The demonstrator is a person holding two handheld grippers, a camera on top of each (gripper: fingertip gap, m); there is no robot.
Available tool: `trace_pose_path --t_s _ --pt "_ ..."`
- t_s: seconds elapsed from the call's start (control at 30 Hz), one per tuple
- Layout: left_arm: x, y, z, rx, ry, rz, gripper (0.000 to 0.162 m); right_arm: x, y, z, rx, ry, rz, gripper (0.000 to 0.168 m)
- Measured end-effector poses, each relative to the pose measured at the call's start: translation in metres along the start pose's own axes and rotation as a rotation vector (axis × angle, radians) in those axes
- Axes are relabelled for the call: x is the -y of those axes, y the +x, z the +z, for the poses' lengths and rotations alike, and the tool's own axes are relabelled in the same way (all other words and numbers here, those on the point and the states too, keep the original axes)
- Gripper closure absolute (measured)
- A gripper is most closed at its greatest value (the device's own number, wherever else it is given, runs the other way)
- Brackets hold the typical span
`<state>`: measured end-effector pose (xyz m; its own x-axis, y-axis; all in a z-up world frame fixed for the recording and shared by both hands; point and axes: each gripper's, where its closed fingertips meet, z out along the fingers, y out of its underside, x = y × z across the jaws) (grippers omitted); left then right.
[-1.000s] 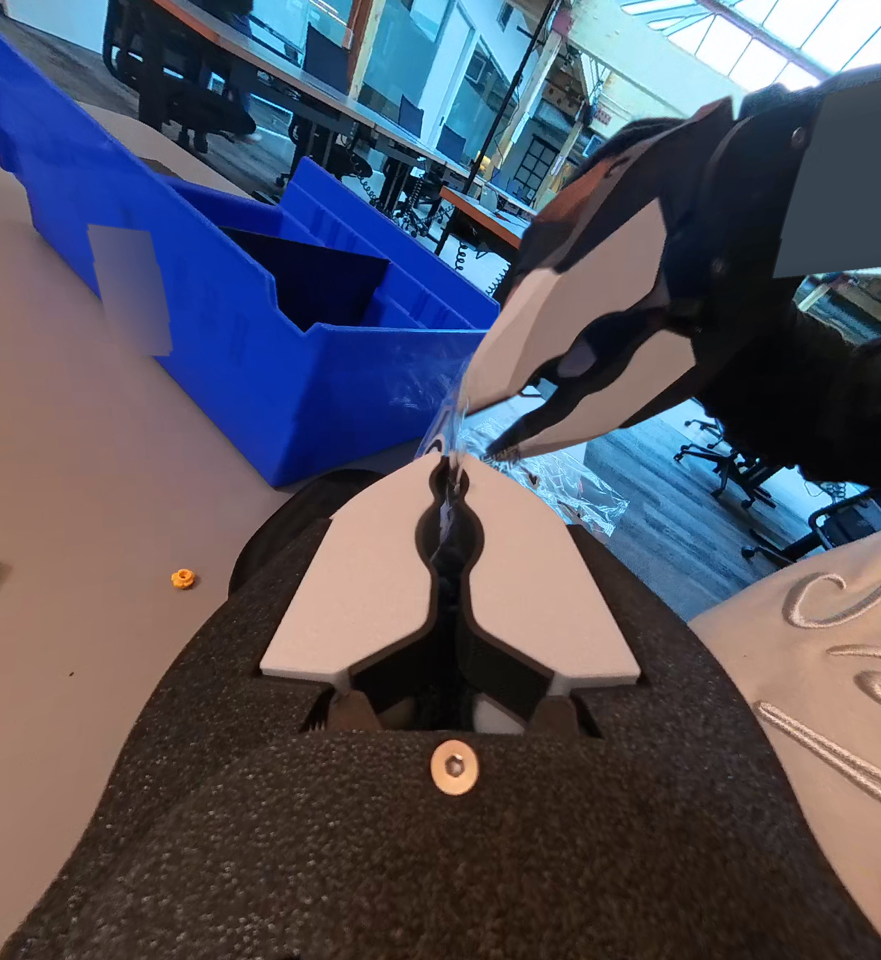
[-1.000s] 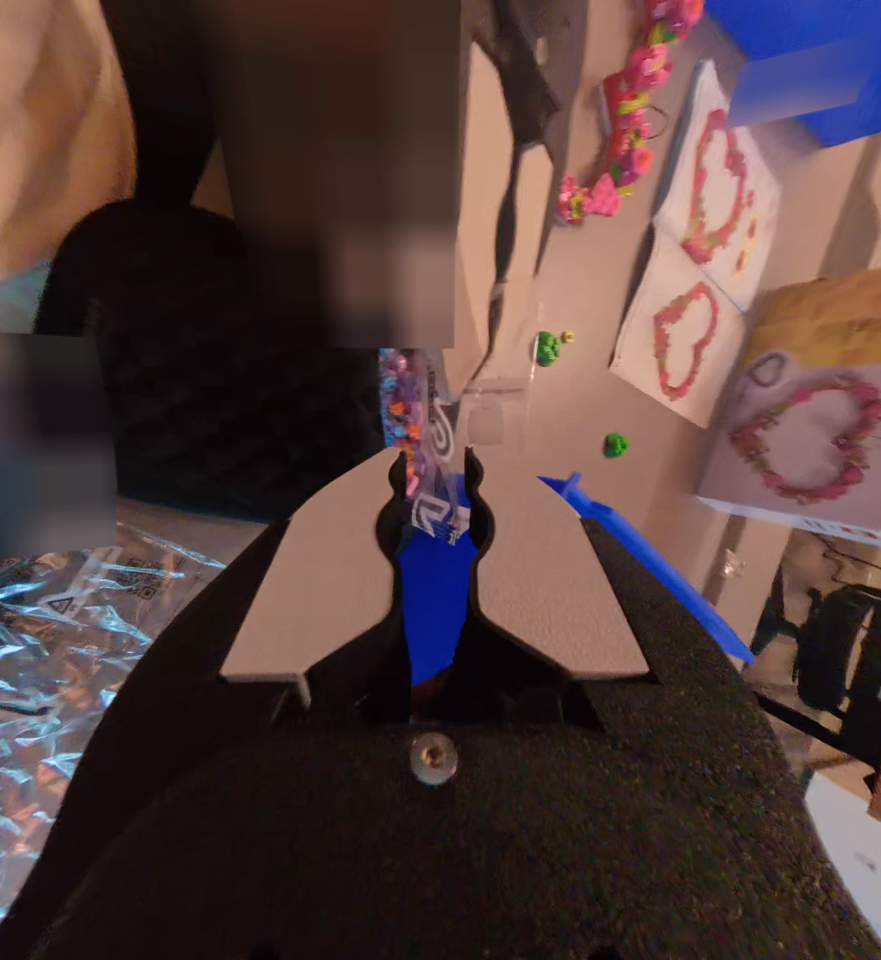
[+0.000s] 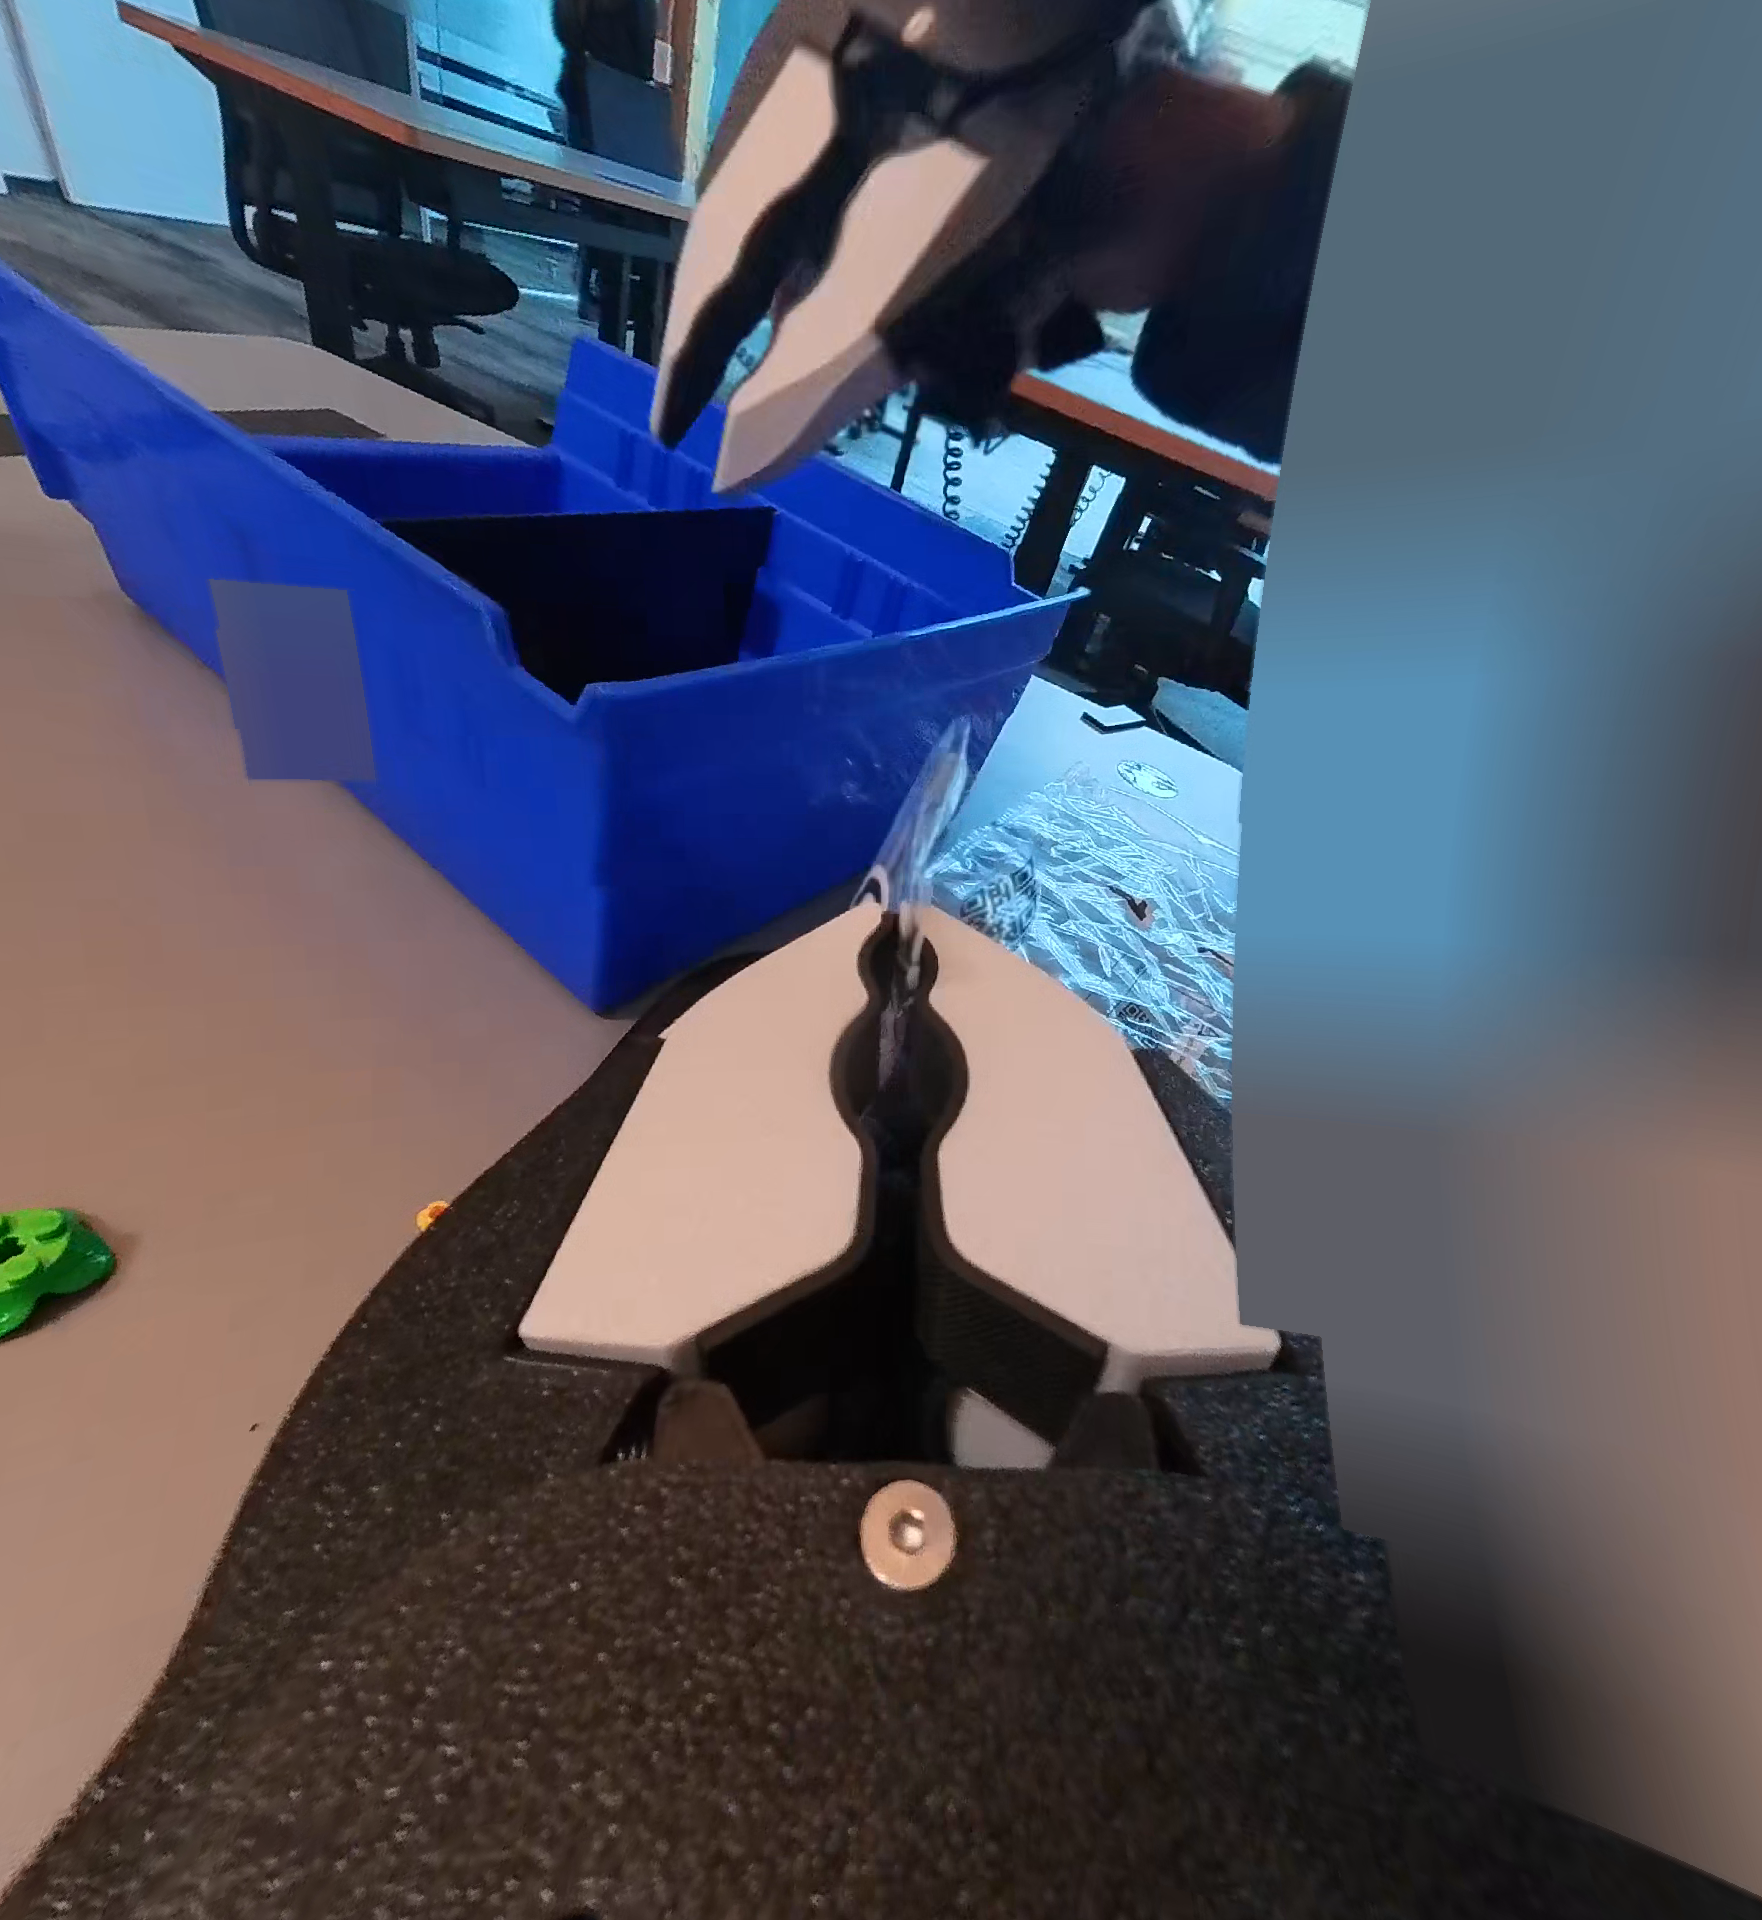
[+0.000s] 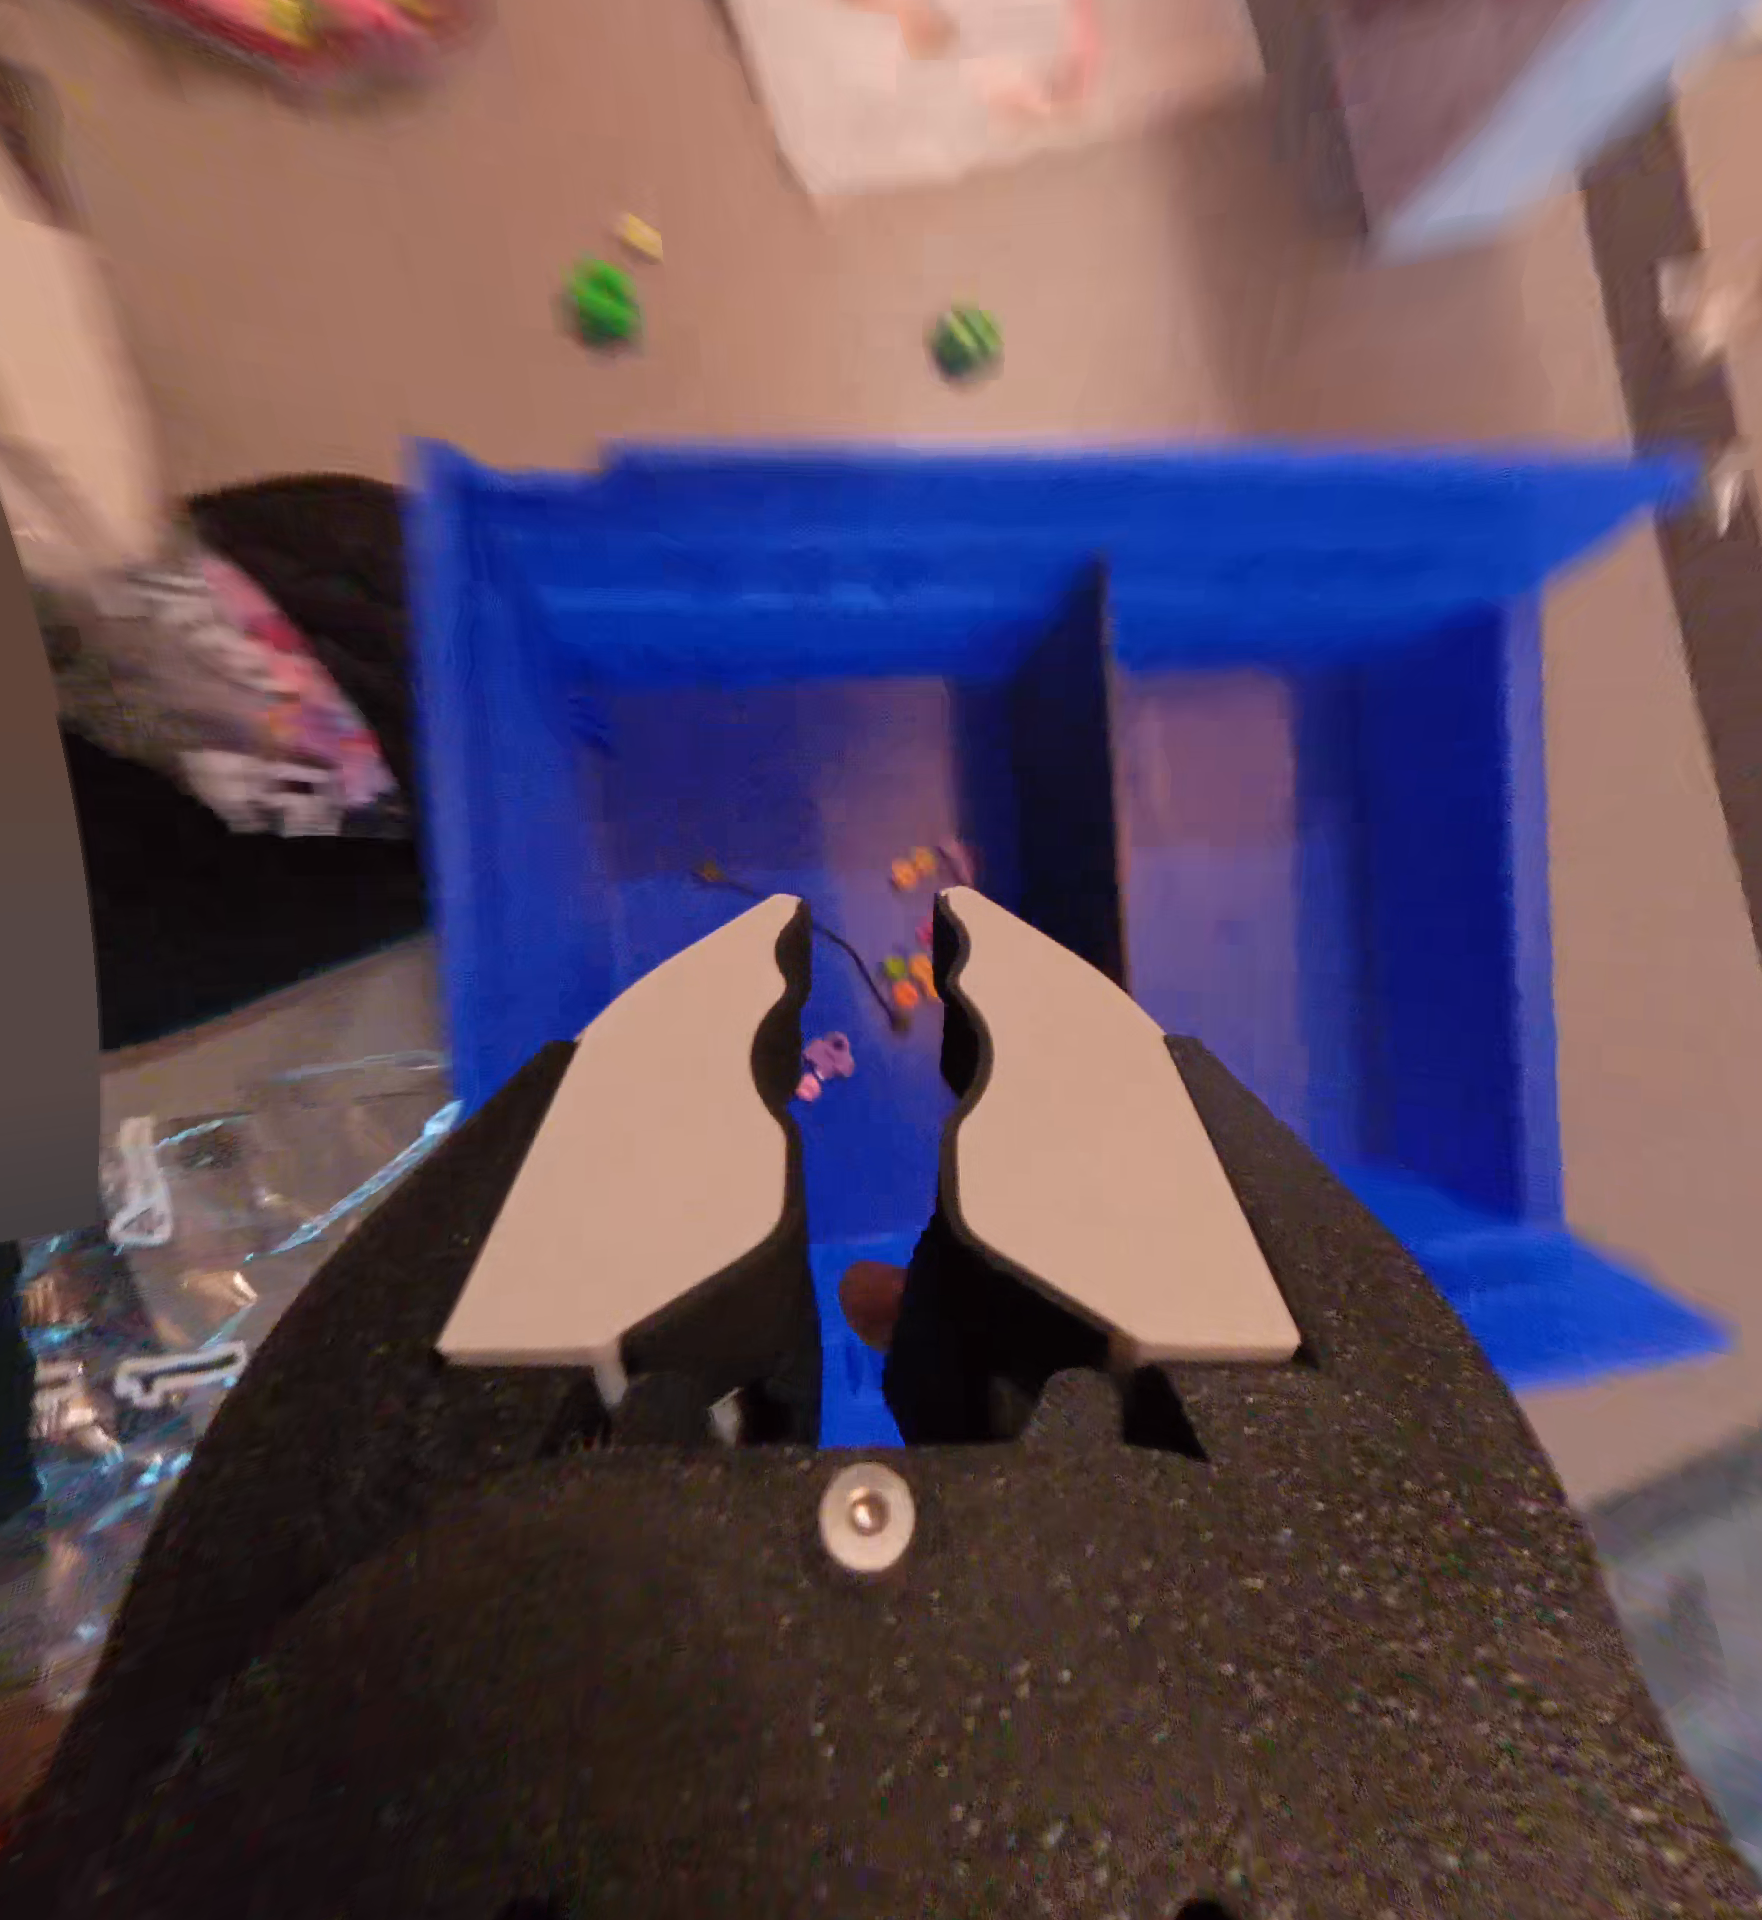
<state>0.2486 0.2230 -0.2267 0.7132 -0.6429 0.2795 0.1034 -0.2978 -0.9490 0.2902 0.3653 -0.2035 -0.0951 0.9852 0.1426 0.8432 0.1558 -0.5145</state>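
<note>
Clear plastic bag (image 3: 924, 831): pinched between the closed jaws of the left gripper (image 3: 898, 935), just near-right of the blue divided bin (image 3: 648, 790). Right gripper (image 4: 872, 914), jaws apart and empty, hangs over the bin's left compartment, where small coloured beads (image 4: 908, 971) lie. Green brick (image 3: 15, 1262) rests on the table, near left.

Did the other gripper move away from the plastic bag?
Yes. In the left wrist view the right gripper has let go of the clear plastic bag and risen above the blue bin, fingers apart.

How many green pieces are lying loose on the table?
2: in the right wrist view, one green piece beyond the blue bin's left part, the other beyond its middle. More may be hidden.
</note>
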Motion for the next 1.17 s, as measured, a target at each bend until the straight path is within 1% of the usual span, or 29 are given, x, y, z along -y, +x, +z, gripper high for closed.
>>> trace_pose_path --t_s 0.03,0.07,0.13,0.2,0.33,0.43,0.53,0.73,0.83,1.03,1.1,1.17 --pt "0.000 -0.001 0.000 0.004 0.002 -0.004 0.162 -0.009 0.009 0.007 -0.011 -0.051 0.080 0.146" --pt "0.000 -0.001 -0.001 0.006 0.005 -0.009 0.162 -0.016 0.011 0.013 0.006 -0.082 0.135 0.145" --pt "0.001 -0.002 -0.001 0.012 0.013 -0.016 0.162 -0.023 0.013 0.025 0.027 -0.125 0.171 0.144" --pt "0.001 -0.003 -0.002 0.019 0.016 -0.018 0.162 -0.029 0.013 0.035 0.032 -0.168 0.127 0.141" --pt "0.001 -0.004 -0.002 0.027 0.017 -0.021 0.162 -0.028 0.006 0.056 0.072 -0.209 0.035 0.141" --pt "0.001 -0.003 -0.002 0.021 0.021 -0.024 0.162 -0.035 0.009 0.073 0.068 -0.289 0.005 0.147" --pt "0.000 -0.002 0.000 0.017 0.020 -0.022 0.162 -0.037 0.005 0.088 0.113 -0.310 0.023 0.152" --pt "0.000 -0.002 0.001 0.009 0.023 -0.027 0.162 -0.047 0.005 0.101 0.136 -0.358 0.047 0.158" --pt "0.001 -0.002 0.001 0.008 0.023 -0.023 0.162 -0.047 0.005 0.103 0.132 -0.341 0.046 0.162" --pt "0.001 -0.004 0.001 0.019 0.025 -0.024 0.162 -0.045 0.005 0.102 0.125 -0.312 0.038 0.163" --pt "0.001 -0.006 0.001 0.027 0.023 -0.034 0.162 -0.032 0.003 0.092 0.116 -0.243 0.023 0.163" --pt "0.002 -0.007 0.001 0.034 0.027 -0.037 0.162 -0.005 -0.009 0.069 0.124 -0.122 0.015 0.164"
